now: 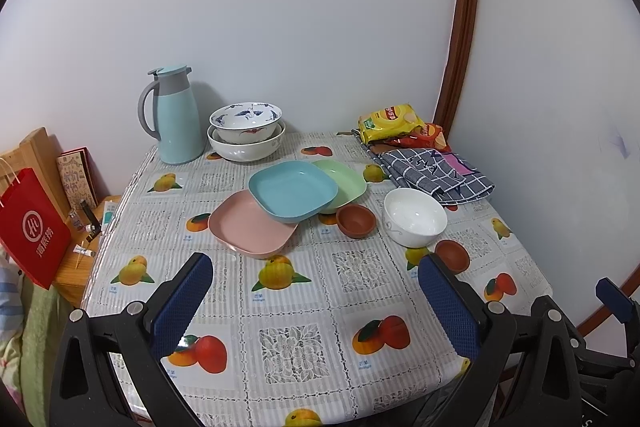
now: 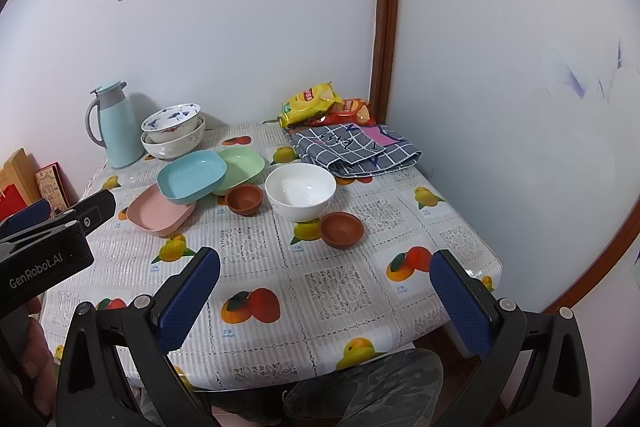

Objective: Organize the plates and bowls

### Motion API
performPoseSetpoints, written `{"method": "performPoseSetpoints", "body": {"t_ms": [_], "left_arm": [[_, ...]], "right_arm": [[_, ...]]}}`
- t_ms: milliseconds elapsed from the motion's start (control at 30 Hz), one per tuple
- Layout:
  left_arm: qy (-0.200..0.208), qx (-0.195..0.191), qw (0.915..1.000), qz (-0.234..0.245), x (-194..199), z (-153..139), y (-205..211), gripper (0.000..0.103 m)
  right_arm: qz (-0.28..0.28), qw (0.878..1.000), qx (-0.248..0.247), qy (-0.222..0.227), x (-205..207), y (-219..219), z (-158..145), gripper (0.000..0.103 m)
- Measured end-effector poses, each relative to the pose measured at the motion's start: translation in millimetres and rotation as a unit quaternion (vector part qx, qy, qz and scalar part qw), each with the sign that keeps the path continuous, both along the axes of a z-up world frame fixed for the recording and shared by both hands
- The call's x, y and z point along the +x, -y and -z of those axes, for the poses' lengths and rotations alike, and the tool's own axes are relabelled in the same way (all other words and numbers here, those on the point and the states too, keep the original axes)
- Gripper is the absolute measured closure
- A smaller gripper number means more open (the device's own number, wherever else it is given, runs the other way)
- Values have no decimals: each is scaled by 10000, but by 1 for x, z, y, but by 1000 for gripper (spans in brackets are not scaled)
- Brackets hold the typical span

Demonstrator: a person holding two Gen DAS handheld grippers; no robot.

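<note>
Three square plates overlap mid-table: a blue plate (image 1: 292,190) (image 2: 191,177) rests on a pink plate (image 1: 250,227) (image 2: 160,213) and a green plate (image 1: 344,183) (image 2: 242,163). Beside them stand a small brown bowl (image 1: 355,221) (image 2: 243,199), a white bowl (image 1: 415,217) (image 2: 300,193) and a second brown bowl (image 1: 453,255) (image 2: 341,228). Patterned bowls (image 1: 246,131) (image 2: 173,131) are nested at the back. My left gripper (image 1: 316,267) and right gripper (image 2: 324,267) are open and empty above the table's near part.
A light-blue thermos jug (image 1: 176,115) (image 2: 114,125) stands at the back left. Snack bags (image 1: 394,123) (image 2: 316,105) and a checked cloth (image 1: 436,173) (image 2: 354,149) lie at the back right. A red bag (image 1: 32,227) hangs left of the fruit-print tablecloth (image 1: 296,331). Walls close two sides.
</note>
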State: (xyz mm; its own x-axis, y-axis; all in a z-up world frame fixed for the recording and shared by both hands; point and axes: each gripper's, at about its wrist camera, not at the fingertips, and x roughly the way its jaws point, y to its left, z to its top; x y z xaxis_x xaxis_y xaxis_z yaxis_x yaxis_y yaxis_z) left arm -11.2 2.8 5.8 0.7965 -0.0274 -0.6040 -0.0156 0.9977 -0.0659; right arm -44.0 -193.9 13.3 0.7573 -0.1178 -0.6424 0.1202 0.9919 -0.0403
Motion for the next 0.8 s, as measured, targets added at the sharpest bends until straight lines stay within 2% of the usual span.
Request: {"method": "performPoseSetpoints", "body": {"t_ms": [433,800], "left_arm": [[-15,61,10000,5,9,5,1,0],[-185,120,9998,28,37,15,-9,0]], "right_arm": [[68,9999,47,-63,10,-1,1,0],[60,9995,293,-142,36,-3,14,0]]}}
